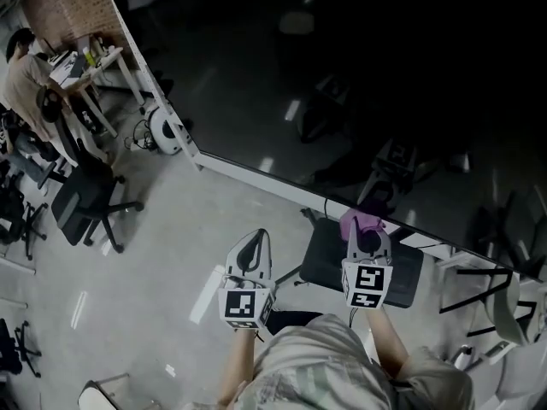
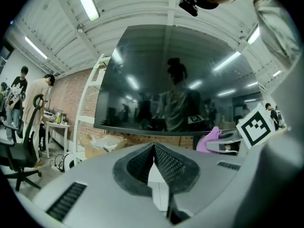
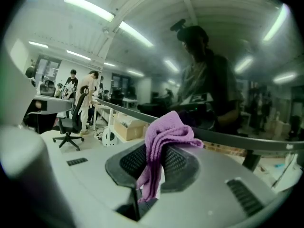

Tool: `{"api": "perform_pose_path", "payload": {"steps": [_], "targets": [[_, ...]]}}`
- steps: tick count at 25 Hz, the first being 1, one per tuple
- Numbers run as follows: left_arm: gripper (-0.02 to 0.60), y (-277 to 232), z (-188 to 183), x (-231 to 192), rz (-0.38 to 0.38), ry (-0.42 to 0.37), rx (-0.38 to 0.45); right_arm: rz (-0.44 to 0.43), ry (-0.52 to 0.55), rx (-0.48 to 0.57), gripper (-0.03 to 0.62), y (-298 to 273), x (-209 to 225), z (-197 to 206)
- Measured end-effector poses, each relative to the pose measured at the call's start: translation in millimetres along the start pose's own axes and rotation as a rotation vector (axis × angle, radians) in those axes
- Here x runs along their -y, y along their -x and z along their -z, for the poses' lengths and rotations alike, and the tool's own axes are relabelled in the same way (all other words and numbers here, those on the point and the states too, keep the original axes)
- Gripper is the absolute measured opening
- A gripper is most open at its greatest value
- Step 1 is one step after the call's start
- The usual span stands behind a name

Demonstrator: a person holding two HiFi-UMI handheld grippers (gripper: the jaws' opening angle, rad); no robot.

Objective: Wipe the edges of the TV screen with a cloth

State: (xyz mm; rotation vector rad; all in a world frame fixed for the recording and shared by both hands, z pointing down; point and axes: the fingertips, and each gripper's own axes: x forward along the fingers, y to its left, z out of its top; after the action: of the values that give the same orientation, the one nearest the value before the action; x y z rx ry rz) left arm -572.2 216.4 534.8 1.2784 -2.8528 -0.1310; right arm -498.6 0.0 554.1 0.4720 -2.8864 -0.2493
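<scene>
Right gripper (image 1: 366, 231) is clamped on the purple cloth (image 3: 167, 133), up against the lower edge of the TV screen (image 1: 359, 75), a bit right of centre in the head view. Honestly can't tell if the cloth is actually touching the edge. Left gripper (image 2: 154, 147) has its jaws pressed together with nothing in them. It sits low centre in the head view, just left of the right one and short of the screen. There's an office chair (image 1: 85, 203) and a person (image 1: 26, 71) in the upper left.
</scene>
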Motion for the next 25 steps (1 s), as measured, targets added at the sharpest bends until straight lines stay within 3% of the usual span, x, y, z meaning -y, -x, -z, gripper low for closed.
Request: {"api": "perform_pose_path", "payload": {"steps": [6, 17, 21, 25], "targets": [[0.015, -16, -15, -79, -0.017, -0.042, -0.009, -0.122, 0.105, 0.041, 0.063, -31, -93, -29], [0.015, -18, -50, -221, -0.111, -0.065, 0.009, -0.26, 0.026, 0.084, 0.063, -117, -239, -87], [0.015, -17, -52, -249, -0.133, -0.047, 0.005, -0.309, 0.028, 0.08, 0.063, -135, -276, -99], [0.015, -26, -66, -265, -0.109, -0.067, 0.024, -0.313, 0.029, 0.107, 0.063, -149, -303, -109]]}}
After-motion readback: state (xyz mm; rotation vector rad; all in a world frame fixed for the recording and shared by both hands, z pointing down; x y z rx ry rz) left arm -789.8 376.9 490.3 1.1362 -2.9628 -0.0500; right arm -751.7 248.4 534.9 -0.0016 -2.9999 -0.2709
